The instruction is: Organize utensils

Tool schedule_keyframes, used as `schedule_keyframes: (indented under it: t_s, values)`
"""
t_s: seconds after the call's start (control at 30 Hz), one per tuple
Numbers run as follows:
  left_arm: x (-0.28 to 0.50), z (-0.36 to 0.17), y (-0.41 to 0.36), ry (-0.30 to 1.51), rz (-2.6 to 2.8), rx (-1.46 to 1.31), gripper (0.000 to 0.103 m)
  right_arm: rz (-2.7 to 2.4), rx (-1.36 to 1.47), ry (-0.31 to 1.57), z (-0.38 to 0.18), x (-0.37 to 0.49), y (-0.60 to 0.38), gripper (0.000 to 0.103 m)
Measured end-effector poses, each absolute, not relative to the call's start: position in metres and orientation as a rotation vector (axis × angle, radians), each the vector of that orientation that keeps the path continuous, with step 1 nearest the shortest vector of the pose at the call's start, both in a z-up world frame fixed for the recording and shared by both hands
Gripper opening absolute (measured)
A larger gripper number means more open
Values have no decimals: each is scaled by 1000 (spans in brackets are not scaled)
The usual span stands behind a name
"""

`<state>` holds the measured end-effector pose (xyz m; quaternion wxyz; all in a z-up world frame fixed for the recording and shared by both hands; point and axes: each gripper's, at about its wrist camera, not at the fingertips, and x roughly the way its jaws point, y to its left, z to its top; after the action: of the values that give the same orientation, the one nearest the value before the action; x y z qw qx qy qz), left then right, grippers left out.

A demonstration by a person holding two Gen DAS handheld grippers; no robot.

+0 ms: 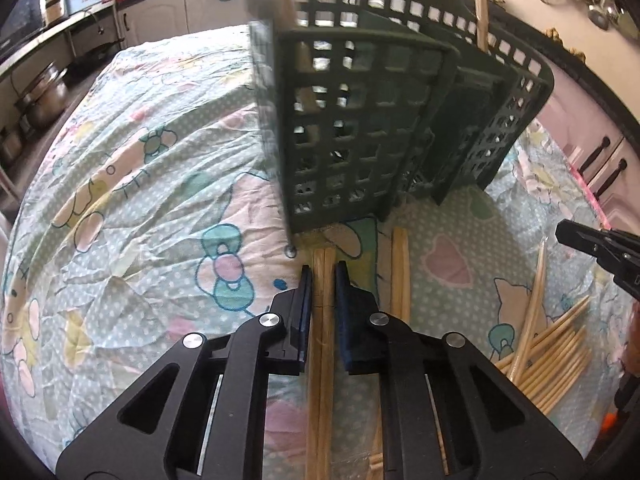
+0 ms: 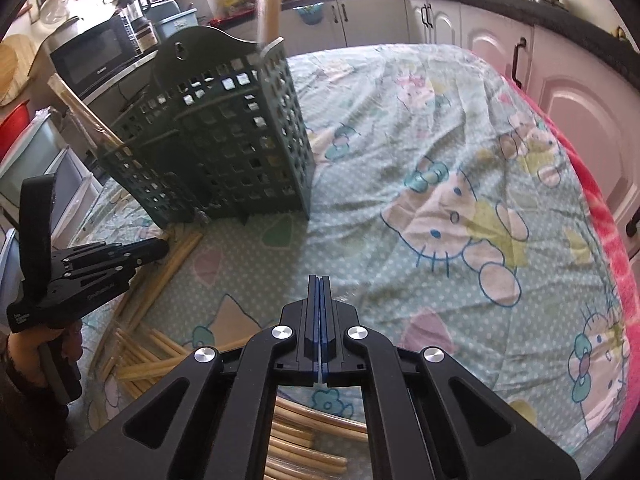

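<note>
A dark green slotted utensil holder (image 1: 360, 128) stands on the cartoon-print cloth, with wooden sticks poking up from it (image 1: 482, 4). My left gripper (image 1: 323, 272) straddles a pair of wooden chopsticks (image 1: 322, 360) lying on the cloth just before the holder; its jaws are close around them. A pile of loose chopsticks (image 1: 548, 356) lies to the right. In the right wrist view the holder (image 2: 224, 140) is ahead left. My right gripper (image 2: 319, 284) is shut and empty above the cloth, with chopsticks (image 2: 304, 436) below it. The left gripper (image 2: 120, 256) shows at left.
The cloth (image 2: 440, 184) covers the table, with a red edge (image 2: 612, 248) at right. Kitchen cabinets (image 2: 560, 80) and a counter surround it. A microwave (image 2: 92, 56) stands behind the holder. Another chopstick pair (image 1: 400, 272) lies beside the gripped one.
</note>
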<state>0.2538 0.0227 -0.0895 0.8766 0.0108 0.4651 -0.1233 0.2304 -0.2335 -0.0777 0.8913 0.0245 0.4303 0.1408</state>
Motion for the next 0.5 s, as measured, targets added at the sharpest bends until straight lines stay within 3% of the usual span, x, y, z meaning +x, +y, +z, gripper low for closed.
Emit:
schedule_keyframes:
  t_s: [0.33, 0.4, 0.43, 0.5]
  values:
    - [234, -56, 47, 887, -258, -50, 7, 304, 198, 1014, -86, 241, -260, 2]
    - [230, -46, 51, 864, -266, -64, 7, 279, 195, 1028, -87, 240, -265, 12]
    - [226, -40, 53, 849, -270, -69, 7, 267, 197, 1033, -88, 240, -267, 26]
    - [219, -30, 53, 820, -275, -72, 7, 262, 219, 1044, -88, 240, -267, 40]
